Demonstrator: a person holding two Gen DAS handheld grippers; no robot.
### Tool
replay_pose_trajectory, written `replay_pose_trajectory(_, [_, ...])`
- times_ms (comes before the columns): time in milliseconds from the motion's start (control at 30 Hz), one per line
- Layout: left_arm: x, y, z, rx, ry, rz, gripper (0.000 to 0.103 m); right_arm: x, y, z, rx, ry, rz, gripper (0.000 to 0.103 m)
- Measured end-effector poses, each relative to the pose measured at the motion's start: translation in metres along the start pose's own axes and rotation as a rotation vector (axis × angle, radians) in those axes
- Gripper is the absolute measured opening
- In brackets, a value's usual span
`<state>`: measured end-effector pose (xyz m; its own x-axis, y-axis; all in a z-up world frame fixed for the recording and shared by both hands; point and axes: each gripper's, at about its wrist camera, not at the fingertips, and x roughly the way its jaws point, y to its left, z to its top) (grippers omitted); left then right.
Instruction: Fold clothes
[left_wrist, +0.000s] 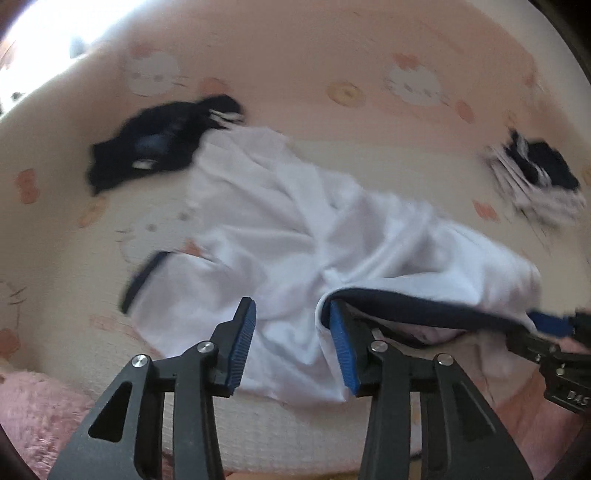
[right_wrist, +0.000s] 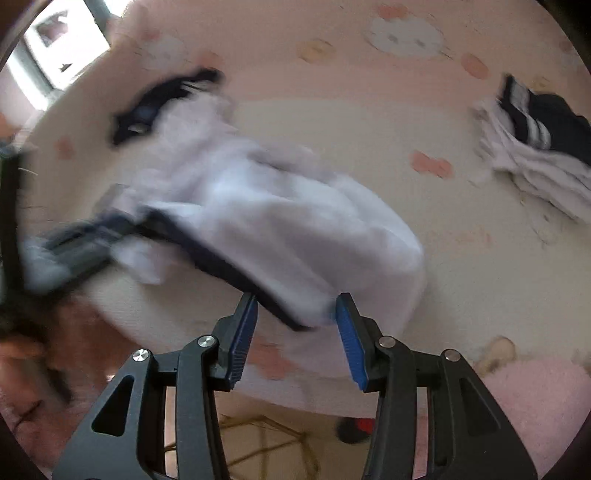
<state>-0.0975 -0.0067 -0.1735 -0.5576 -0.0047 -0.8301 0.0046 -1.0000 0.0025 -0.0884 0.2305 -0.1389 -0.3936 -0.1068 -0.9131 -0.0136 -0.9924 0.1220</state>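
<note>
A crumpled white garment (left_wrist: 295, 221) with a navy hem (left_wrist: 424, 306) lies on the cream and pink cartoon-cat bedsheet (left_wrist: 295, 55). My left gripper (left_wrist: 291, 310) stands open over its near edge. White cloth lies under the gap, and the hem's end is beside the right fingertip (left_wrist: 338, 325). In the right wrist view the garment (right_wrist: 277, 221) is blurred, and my right gripper (right_wrist: 297, 301) is open with the navy hem's (right_wrist: 236, 269) corner between its fingertips; no pad presses on it. The right gripper (left_wrist: 557, 325) also shows at the hem's far end.
A dark navy garment (left_wrist: 159, 147) lies beyond the white one at the left. A stack of folded striped and navy clothes (left_wrist: 535, 181) sits at the far right. A pink fluffy blanket (right_wrist: 535, 398) borders the bed's near edge. Below it are the floor and a wire frame (right_wrist: 258, 435).
</note>
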Motion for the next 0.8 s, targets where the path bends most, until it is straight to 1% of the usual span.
replay_pose_trajectory(67, [-0.004, 0.009, 0.001, -0.044, -0.009, -0.012, 0.042, -0.001, -0.012, 0.004, 0.061, -0.033, -0.017, 0.045])
replay_pose_trajectory(133, [-0.007, 0.011, 0.001, -0.039, -0.015, -0.021, 0.042, -0.01, -0.02, 0.009, 0.104, -0.094, -0.035, 0.045])
replay_pose_trajectory(167, [-0.01, 0.01, 0.0, -0.024, -0.021, -0.042, 0.042, -0.014, -0.024, 0.011, 0.123, -0.126, -0.046, 0.045])
replay_pose_trajectory(233, [-0.015, 0.006, -0.001, -0.008, -0.02, -0.109, 0.042, -0.023, -0.031, 0.015, 0.15, -0.182, -0.067, 0.045])
replay_pose_trajectory(267, [-0.016, 0.002, -0.001, 0.009, -0.017, -0.154, 0.042, -0.025, -0.032, 0.017, 0.15, -0.19, -0.071, 0.045])
replay_pose_trajectory(300, [-0.016, -0.002, -0.001, 0.028, -0.015, -0.174, 0.042, -0.026, -0.032, 0.019, 0.148, -0.19, -0.072, 0.045])
replay_pose_trajectory(367, [-0.012, -0.012, 0.001, 0.071, -0.02, -0.183, 0.042, -0.021, -0.03, 0.022, 0.141, -0.159, -0.054, 0.045])
replay_pose_trajectory(433, [-0.008, -0.024, 0.002, 0.107, -0.014, -0.21, 0.042, -0.014, -0.027, 0.022, 0.135, -0.133, -0.025, 0.045])
replay_pose_trajectory(500, [-0.002, -0.04, -0.002, 0.166, 0.017, -0.178, 0.042, -0.012, -0.02, 0.025, 0.11, -0.126, 0.001, 0.045])
replay_pose_trajectory(567, [0.008, -0.051, -0.009, 0.214, 0.061, -0.149, 0.042, -0.009, -0.017, 0.025, 0.085, -0.118, -0.007, 0.045])
replay_pose_trajectory(633, [0.008, -0.054, -0.015, 0.232, 0.08, -0.153, 0.043, -0.005, -0.015, 0.025, 0.073, -0.108, -0.022, 0.045])
replay_pose_trajectory(700, [0.007, -0.06, -0.02, 0.275, 0.087, -0.16, 0.053, 0.001, -0.017, 0.026, 0.083, -0.096, -0.041, 0.045])
replay_pose_trajectory(733, [0.008, -0.065, -0.023, 0.305, 0.091, -0.141, 0.058, -0.001, -0.019, 0.024, 0.086, -0.094, -0.05, 0.045])
replay_pose_trajectory(800, [0.012, -0.073, -0.03, 0.346, 0.094, -0.095, 0.058, -0.002, -0.021, 0.022, 0.071, -0.1, -0.092, 0.045])
